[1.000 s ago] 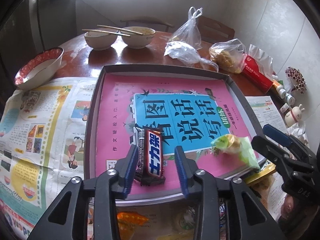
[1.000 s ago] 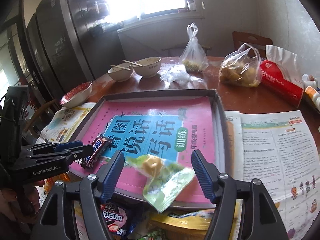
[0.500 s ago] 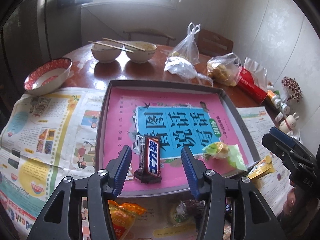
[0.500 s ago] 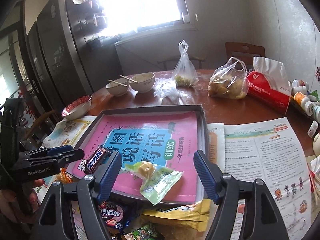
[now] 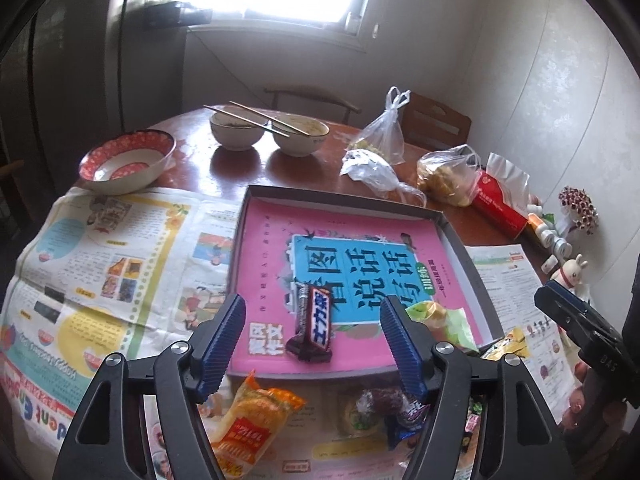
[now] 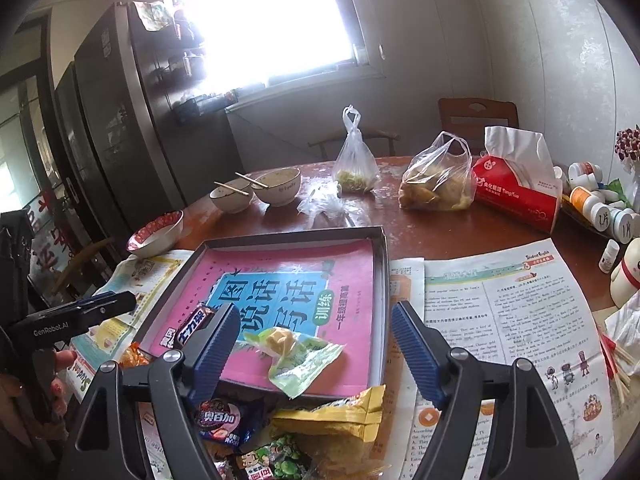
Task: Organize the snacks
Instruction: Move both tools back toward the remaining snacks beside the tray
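Note:
A dark tray (image 5: 460, 240) (image 6: 382, 264) lined with a pink book cover lies on the table. A brown chocolate bar (image 5: 314, 326) (image 6: 192, 326) and a green-wrapped snack (image 6: 298, 354) (image 5: 436, 316) lie in its near part. My left gripper (image 5: 312, 344) is open and empty above the tray's near edge, in front of the bar. My right gripper (image 6: 316, 348) is open and empty, framing the green snack. Loose snacks lie before the tray: an orange packet (image 5: 252, 420), a purple packet (image 6: 224, 420), a yellow bag (image 6: 336, 416).
Newspapers (image 5: 100, 264) (image 6: 512, 312) cover the table beside the tray. Behind it stand bowls with chopsticks (image 5: 272, 132), a red-rimmed bowl (image 5: 124, 160), plastic bags (image 6: 436, 176), a red tissue pack (image 6: 516, 188) and small bottles (image 6: 600, 208) at the right.
Both grippers have pulled back and risen away from the tray, leaving the chocolate bar and green snack lying in it. More loose snacks show in front.

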Motion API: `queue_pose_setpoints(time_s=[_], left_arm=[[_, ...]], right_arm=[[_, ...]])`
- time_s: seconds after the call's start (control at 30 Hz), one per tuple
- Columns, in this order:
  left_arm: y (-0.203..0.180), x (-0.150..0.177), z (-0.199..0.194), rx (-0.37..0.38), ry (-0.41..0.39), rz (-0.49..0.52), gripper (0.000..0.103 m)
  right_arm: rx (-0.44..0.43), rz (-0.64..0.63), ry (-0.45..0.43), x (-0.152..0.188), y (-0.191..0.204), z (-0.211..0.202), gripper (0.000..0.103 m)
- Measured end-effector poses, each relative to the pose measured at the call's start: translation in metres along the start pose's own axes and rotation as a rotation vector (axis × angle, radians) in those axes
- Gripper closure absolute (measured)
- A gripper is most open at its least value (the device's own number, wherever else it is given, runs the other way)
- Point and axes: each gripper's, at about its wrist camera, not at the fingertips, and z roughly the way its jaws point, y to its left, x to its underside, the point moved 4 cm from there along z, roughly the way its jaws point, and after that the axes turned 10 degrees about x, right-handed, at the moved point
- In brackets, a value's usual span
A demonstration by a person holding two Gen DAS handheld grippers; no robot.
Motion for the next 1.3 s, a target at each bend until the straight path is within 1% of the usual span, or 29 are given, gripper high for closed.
queue_pose_setpoints(time_s=[0.1, 0.4, 0.53, 0.8, 1.3], left_arm=[[0.001, 0.003, -0.005, -0.008, -0.008, 0.002, 0.031], [0.004, 0.014, -0.017, -0.002, -0.024, 0.009, 0.031], [0.008, 0.02, -0.022, -0.001, -0.032, 0.012, 0.03], [0.017, 0.03, -0.025, -0.004, -0.016, 0.018, 0.03], [-0.002, 0.041, -0.029, 0.031, -0.001, 0.057, 0.029]], right_arm=[[-0.009, 0.004, -0.003, 0.004, 0.001, -0.003, 0.025], [-0.031, -0.018, -0.015, 0.011, 0.01, -0.012, 0.025], [-0.031, -0.035, -0.02, 0.015, 0.018, -0.015, 0.025], [-0.015, -0.045, -0.007, 0.025, 0.025, -0.019, 0.025], [0.003, -0.044, 0.004, 0.041, 0.02, -0.028, 0.024]])
